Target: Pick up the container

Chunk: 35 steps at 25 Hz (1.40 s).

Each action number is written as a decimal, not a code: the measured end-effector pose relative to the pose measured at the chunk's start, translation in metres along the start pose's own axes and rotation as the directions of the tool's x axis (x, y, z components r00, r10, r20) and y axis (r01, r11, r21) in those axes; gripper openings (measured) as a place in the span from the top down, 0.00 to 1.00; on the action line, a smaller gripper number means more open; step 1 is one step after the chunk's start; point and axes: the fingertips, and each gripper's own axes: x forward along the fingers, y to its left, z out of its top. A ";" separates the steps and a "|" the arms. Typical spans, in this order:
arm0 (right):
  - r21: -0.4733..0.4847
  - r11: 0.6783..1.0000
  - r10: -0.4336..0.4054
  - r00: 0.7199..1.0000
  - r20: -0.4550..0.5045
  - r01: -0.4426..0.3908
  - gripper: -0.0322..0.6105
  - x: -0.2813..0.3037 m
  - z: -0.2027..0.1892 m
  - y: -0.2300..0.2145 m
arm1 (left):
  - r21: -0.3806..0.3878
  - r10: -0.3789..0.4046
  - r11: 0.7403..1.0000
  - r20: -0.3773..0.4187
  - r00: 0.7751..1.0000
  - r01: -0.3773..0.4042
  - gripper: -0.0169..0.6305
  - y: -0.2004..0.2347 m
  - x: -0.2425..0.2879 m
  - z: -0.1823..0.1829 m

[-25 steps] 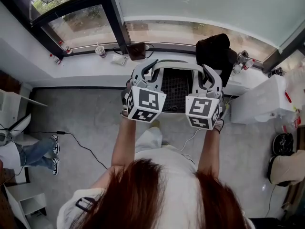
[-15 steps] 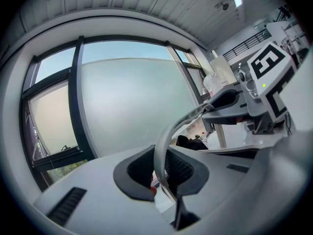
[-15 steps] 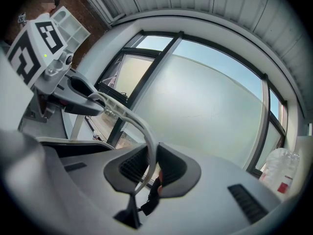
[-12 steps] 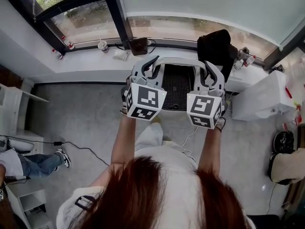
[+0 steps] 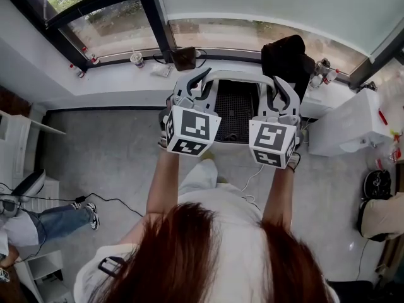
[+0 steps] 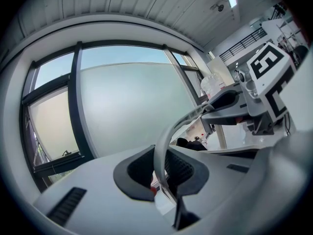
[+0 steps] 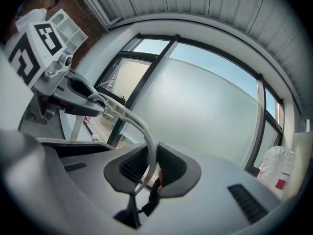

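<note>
1. The container [image 5: 235, 109] is up off the grey floor [image 5: 113, 163], hanging in mid-air between the two grippers, out in front of the person and just short of the window sill [image 5: 113, 84].
2. Its pale rim [image 5: 237, 75] curves across the top and a dark mesh surface shows inside. The lower body sits behind the marker cubes [image 5: 189, 131], so it looks like a basket, though that part is hard to read.
3. The left gripper [image 5: 197, 86] has the left end of the rim. In the left gripper view the jaws stand only narrowly apart, with the dark ribbed pads [image 6: 138, 173] pressed onto the thin pale strip running up between them.
4. The right gripper [image 5: 278, 92] mirrors it on the right end. Its pads [image 7: 129, 168] are closed tight on the same pale rim, which arcs away towards the other gripper.
5. Both grippers point roughly level towards the window [image 5: 265, 5].
6. On the sill, a paper cup [image 5: 136, 59] stands to the left and a black bag [image 5: 287, 59] sits just behind the right gripper.
7. A white cabinet [image 5: 347, 128] stands at the right.
8. A second person's legs in jeans [image 5: 53, 223] show at the lower left, well apart from the action.
</note>
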 end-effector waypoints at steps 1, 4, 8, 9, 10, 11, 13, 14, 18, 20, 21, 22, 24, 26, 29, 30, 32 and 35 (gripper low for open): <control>0.001 1.000 -0.001 1.000 0.001 0.001 0.84 -0.001 0.001 -0.001 | 0.002 0.000 1.000 0.002 1.000 0.000 0.89 0.000 0.000 0.001; 0.003 1.000 -0.001 1.000 0.014 0.001 0.84 -0.001 0.004 -0.003 | 0.003 0.002 1.000 0.008 1.000 -0.002 0.89 0.000 -0.001 0.005; 0.004 1.000 -0.003 0.999 0.032 0.003 0.84 -0.002 0.007 -0.005 | 0.003 0.001 1.000 0.015 1.000 -0.001 0.89 -0.001 -0.002 0.007; 0.005 1.000 -0.003 0.999 0.036 0.003 0.84 -0.002 0.008 -0.005 | 0.003 0.001 1.000 0.016 1.000 -0.001 0.89 -0.001 -0.002 0.007; 0.005 1.000 -0.004 0.999 0.038 0.004 0.84 -0.002 0.008 -0.005 | 0.003 0.001 1.000 0.017 1.000 -0.001 0.89 -0.001 -0.003 0.008; 0.005 1.000 -0.005 0.999 0.040 0.004 0.84 -0.002 0.009 -0.005 | 0.002 0.000 1.000 0.019 1.000 0.000 0.89 -0.001 -0.003 0.008; 0.007 1.000 0.000 0.999 0.047 0.000 0.84 -0.002 0.010 -0.005 | 0.000 0.000 1.000 0.023 1.000 0.000 0.89 -0.001 -0.002 0.010; 0.009 1.000 0.002 0.999 0.049 -0.002 0.84 -0.001 0.010 -0.006 | 0.000 0.000 1.000 0.025 1.000 0.000 0.89 -0.001 -0.002 0.011; 0.008 1.000 0.001 0.999 0.034 -0.001 0.84 0.001 0.007 -0.011 | 0.002 0.000 1.000 0.030 1.000 0.000 0.89 -0.001 0.002 0.014; 0.007 1.000 0.000 1.000 0.031 0.000 0.84 0.002 0.007 -0.013 | 0.003 -0.002 1.000 0.031 1.000 0.002 0.89 0.000 0.005 0.016; 0.008 1.000 -0.002 0.999 0.033 0.001 0.84 0.003 0.007 -0.014 | 0.004 -0.003 1.000 0.033 0.999 0.003 0.89 0.000 0.006 0.017; 0.009 1.000 -0.004 0.999 0.034 0.003 0.84 0.004 0.008 -0.016 | 0.004 -0.004 1.000 0.034 0.999 0.004 0.89 0.000 0.007 0.018; 0.012 1.000 -0.006 0.999 0.040 0.005 0.84 0.007 0.009 -0.018 | 0.004 -0.006 1.000 0.037 0.999 0.006 0.89 0.000 0.011 0.019; 0.013 1.000 -0.005 0.999 0.044 0.005 0.84 0.010 0.008 -0.020 | 0.004 -0.009 1.000 0.037 0.999 0.009 0.89 0.001 0.015 0.020; 0.012 1.000 -0.013 0.999 0.030 0.012 0.84 0.013 0.005 -0.026 | 0.007 -0.014 1.000 0.037 0.999 0.014 0.89 -0.001 0.021 0.022; 0.011 1.000 -0.012 0.999 0.033 0.012 0.84 0.014 0.004 -0.027 | 0.007 -0.015 1.000 0.037 0.999 0.015 0.89 -0.002 0.023 0.022; 0.011 1.000 -0.009 0.999 0.041 0.009 0.84 0.018 0.004 -0.029 | 0.007 -0.017 1.000 0.036 0.999 0.017 0.89 -0.002 0.027 0.023; 0.012 1.000 -0.014 0.999 0.039 0.014 0.84 0.024 0.004 -0.033 | 0.006 -0.019 1.000 0.038 0.999 0.019 0.89 -0.001 0.033 0.024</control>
